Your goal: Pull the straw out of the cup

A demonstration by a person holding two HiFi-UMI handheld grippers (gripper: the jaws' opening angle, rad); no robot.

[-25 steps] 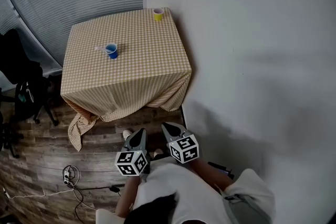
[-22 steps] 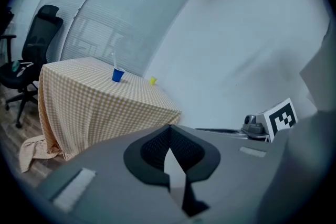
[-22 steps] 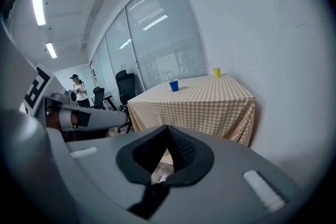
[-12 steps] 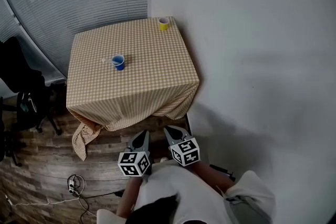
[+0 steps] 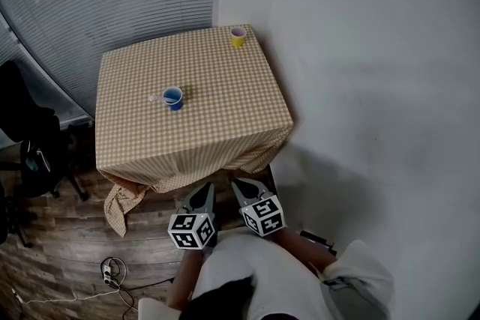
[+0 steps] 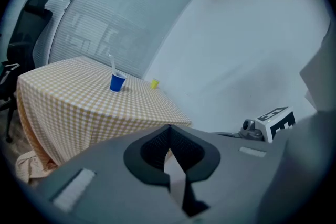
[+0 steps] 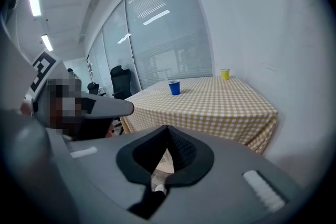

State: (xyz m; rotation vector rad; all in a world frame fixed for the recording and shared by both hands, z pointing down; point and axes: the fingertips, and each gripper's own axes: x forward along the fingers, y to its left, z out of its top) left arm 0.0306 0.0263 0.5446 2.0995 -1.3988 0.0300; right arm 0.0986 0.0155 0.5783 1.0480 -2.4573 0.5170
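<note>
A blue cup [image 5: 173, 97] stands near the middle of a table covered in a yellow checked cloth [image 5: 217, 131]. A pale straw [image 6: 112, 62] sticks up out of the blue cup [image 6: 117, 82], leaning slightly left. In the right gripper view the blue cup [image 7: 174, 87] is small and far off. My left gripper [image 5: 202, 192] and right gripper [image 5: 244, 185] are held side by side in front of the table's near edge, well short of the cup. In both gripper views the tips meet, left gripper [image 6: 169, 128] and right gripper [image 7: 167, 128], with nothing between them.
A yellow cup [image 5: 238, 36] stands at the table's far right corner, close to the white wall [image 5: 375, 86]. A black office chair [image 5: 30, 131] is left of the table. Cables [image 5: 112, 272] lie on the wooden floor, and a cloth corner [image 5: 120, 202] hangs down.
The table and cups have drawn nearer and lower in the head view as both grippers travelled toward the table. Both stay shut.
</note>
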